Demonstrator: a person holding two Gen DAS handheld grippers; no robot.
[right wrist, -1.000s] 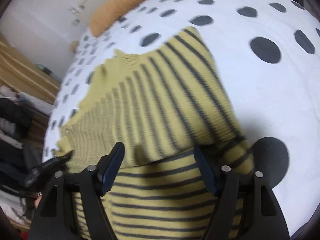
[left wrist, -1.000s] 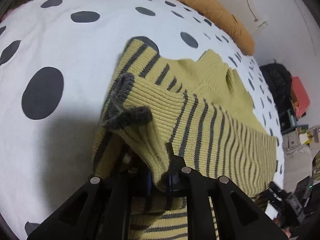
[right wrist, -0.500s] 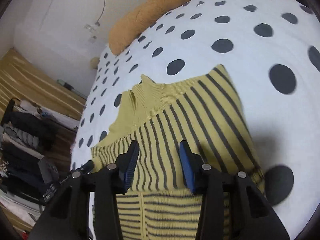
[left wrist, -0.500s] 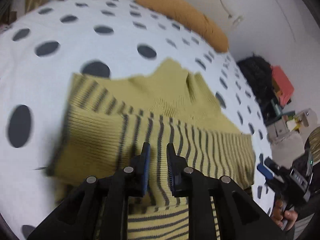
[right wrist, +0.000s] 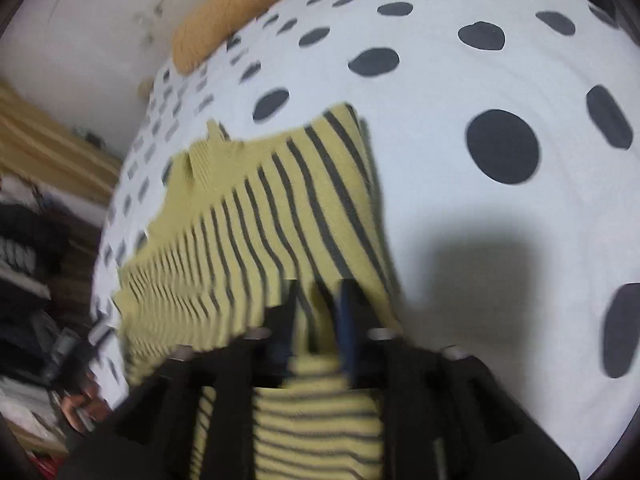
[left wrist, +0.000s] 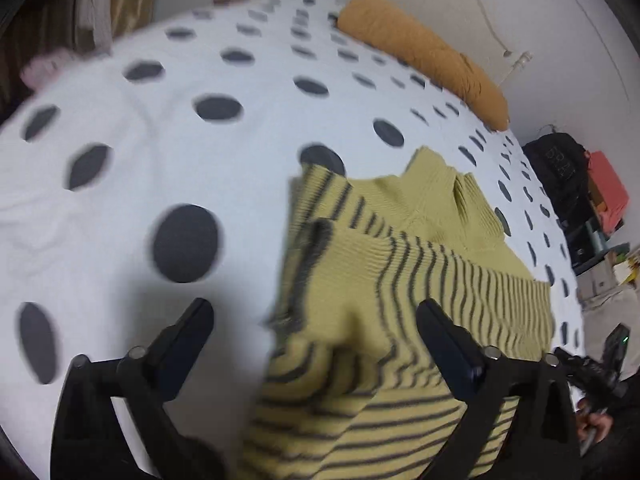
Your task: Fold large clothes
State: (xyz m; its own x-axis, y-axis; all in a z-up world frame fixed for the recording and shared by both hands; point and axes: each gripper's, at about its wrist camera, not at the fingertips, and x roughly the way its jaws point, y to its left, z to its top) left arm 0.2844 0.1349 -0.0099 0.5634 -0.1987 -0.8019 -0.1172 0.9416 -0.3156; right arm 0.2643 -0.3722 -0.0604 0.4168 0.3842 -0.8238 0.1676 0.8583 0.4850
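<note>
Left claw, narrow half a second ago, now spreading wide; right claw closing on knit.

Left wrist view: left gripper (left wrist: 312, 312) is standing wide, holding nothing; striped sweater (left wrist: 404, 280) is lying from 12 to 3 o'clock on dotted bedspread (left wrist: 160, 128); orange pillow (left wrist: 424, 52) at 1 o'clock. Right wrist view: right gripper (right wrist: 320, 304) is pinching the sweater (right wrist: 280, 208) fold at 12 o'clock. Risk: one-sided pulling is likely skewing the fold.

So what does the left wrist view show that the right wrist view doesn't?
Only the left wrist view shows the left gripper open above the sweater, a dark bag and a red box. Only the right wrist view shows the right gripper pinching a striped fold, with wooden furniture beyond. Both show the dotted bedspread and the orange pillow.
</note>
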